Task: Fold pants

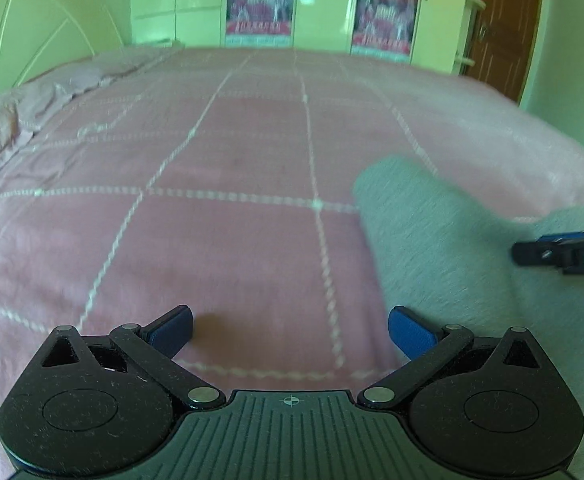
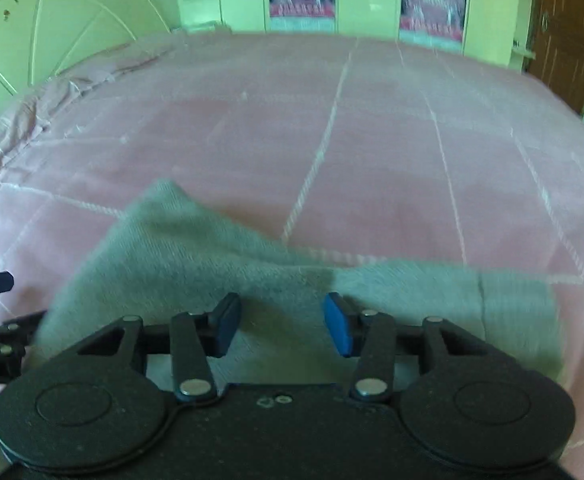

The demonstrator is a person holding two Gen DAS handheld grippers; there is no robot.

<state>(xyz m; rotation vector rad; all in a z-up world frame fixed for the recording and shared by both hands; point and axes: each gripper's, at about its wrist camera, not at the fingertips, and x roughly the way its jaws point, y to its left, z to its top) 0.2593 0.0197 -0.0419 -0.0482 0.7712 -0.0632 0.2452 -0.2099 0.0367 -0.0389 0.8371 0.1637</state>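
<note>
Grey knit pants [image 2: 195, 264] lie on a pink bedspread [image 2: 372, 140], spread left to right under my right gripper. In the left wrist view the pants [image 1: 432, 248] lie at the right. My left gripper [image 1: 290, 332] is open and empty over bare bedspread [image 1: 231, 200], just left of the pants' edge. My right gripper [image 2: 281, 322] is open, its blue pads [image 2: 338, 324] hovering over the grey cloth, holding nothing. The right gripper's black finger [image 1: 564, 252] shows at the right edge of the left wrist view, above the pants.
A pale headboard [image 2: 51, 40] stands at the far left. White wardrobes with pink posters [image 1: 259, 0] line the back wall. A brown door [image 1: 500, 32] is at the far right. Rumpled pink bedding [image 1: 7, 120] lies near the headboard.
</note>
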